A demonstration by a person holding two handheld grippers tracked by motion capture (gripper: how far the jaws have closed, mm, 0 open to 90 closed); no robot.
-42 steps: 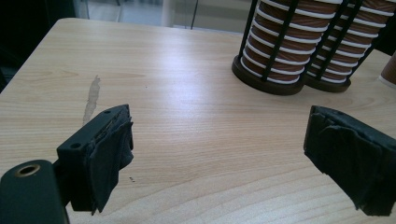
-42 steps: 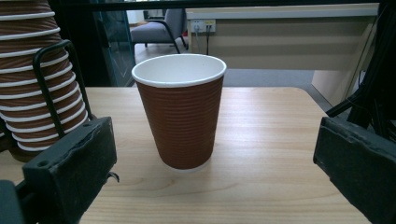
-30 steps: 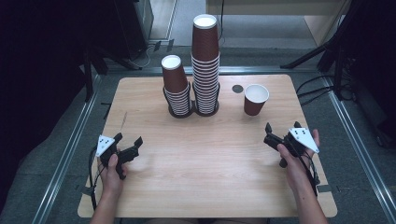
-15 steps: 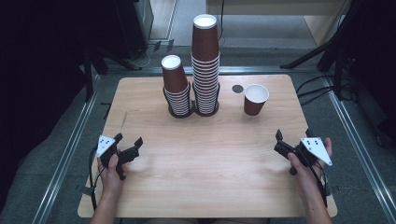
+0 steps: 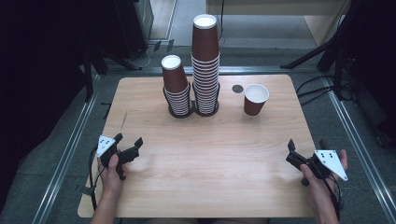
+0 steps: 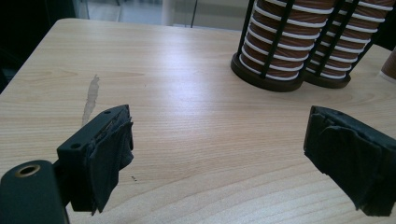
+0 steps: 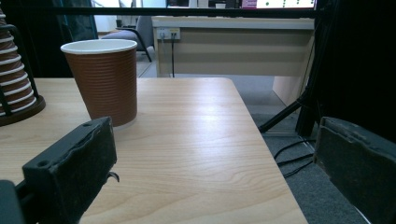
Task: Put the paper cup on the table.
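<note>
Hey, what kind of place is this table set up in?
Probably an office or lab room turned into a recording station. A wooden table holds racked stacks of paper cups, dark stands and loose cables ring it, and a desk with wall sockets and an office chair stand behind.

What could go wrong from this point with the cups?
The tall stack of nested cups towers over its black holder; a sideways nudge might topple it onto the shorter stack. The single cup stands loose and upright, so the open right gripper may tip or crush it when closing.
</note>
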